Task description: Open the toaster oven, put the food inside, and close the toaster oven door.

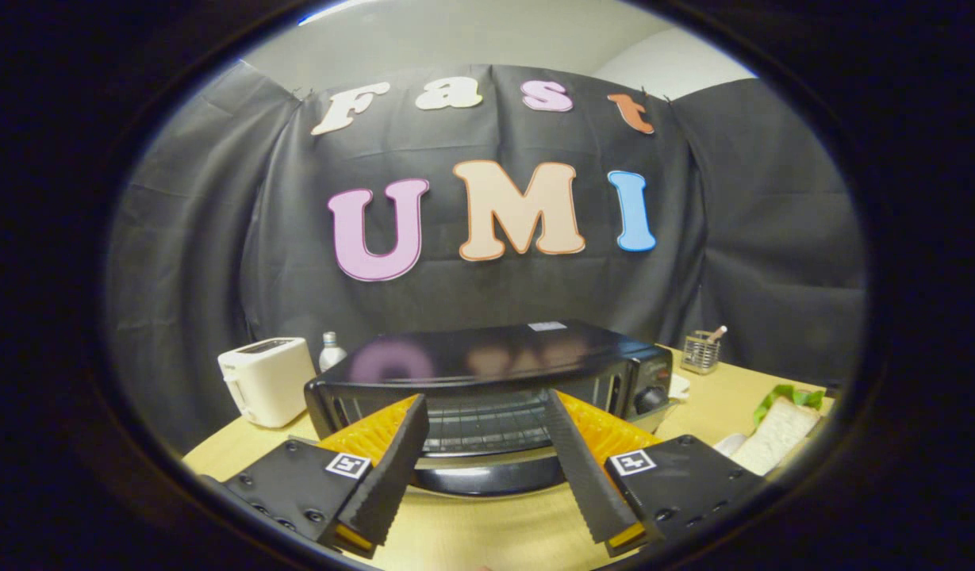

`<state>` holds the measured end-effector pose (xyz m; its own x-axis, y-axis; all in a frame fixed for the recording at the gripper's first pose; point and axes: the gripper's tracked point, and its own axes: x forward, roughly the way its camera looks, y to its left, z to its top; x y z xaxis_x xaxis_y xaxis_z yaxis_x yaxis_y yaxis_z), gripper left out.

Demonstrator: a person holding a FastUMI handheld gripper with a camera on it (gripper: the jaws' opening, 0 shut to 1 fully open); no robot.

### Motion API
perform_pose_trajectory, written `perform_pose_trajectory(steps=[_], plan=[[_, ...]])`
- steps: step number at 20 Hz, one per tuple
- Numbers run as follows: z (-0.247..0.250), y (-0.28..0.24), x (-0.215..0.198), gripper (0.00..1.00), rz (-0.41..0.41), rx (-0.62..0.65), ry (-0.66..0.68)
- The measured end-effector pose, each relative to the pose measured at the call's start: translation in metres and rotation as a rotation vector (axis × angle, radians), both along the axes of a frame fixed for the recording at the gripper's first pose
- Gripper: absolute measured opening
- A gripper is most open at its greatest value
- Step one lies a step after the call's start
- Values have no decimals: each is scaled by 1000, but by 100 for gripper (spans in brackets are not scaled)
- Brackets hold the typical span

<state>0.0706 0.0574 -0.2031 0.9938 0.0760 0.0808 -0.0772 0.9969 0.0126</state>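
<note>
Two gripper fingers spread wide and empty in front of a toaster oven [495, 373] on a wooden table [717, 400].

The gripper [487, 424] holds nothing, and its tips frame the oven's front. The oven lies straight ahead, mid-table, its long axis crosswise to the fingers. It is black and glossy; its door looks lowered, with the wire rack visible inside. The food, a sandwich [777, 432] of white bread and lettuce, lies near the table's right edge.

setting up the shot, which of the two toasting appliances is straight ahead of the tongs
The black toaster oven, just beyond the open tongs; the white slot toaster stands off to its left.
</note>
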Motion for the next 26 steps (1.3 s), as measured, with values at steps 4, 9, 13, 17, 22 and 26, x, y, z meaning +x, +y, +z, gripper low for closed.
perform_pose_trajectory(steps=[4,9,13,17,22,26], plan=[[-20,-8,-18,94,-24,-11,79],[-58,-21,-24,93,-54,-58,239],[-85,-29,-22,93,-68,-70,331],[-112,-35,-22,93,-79,-106,418],[-137,-38,-20,94,-91,-86,485],[-150,-34,-20,93,-74,-57,515]])
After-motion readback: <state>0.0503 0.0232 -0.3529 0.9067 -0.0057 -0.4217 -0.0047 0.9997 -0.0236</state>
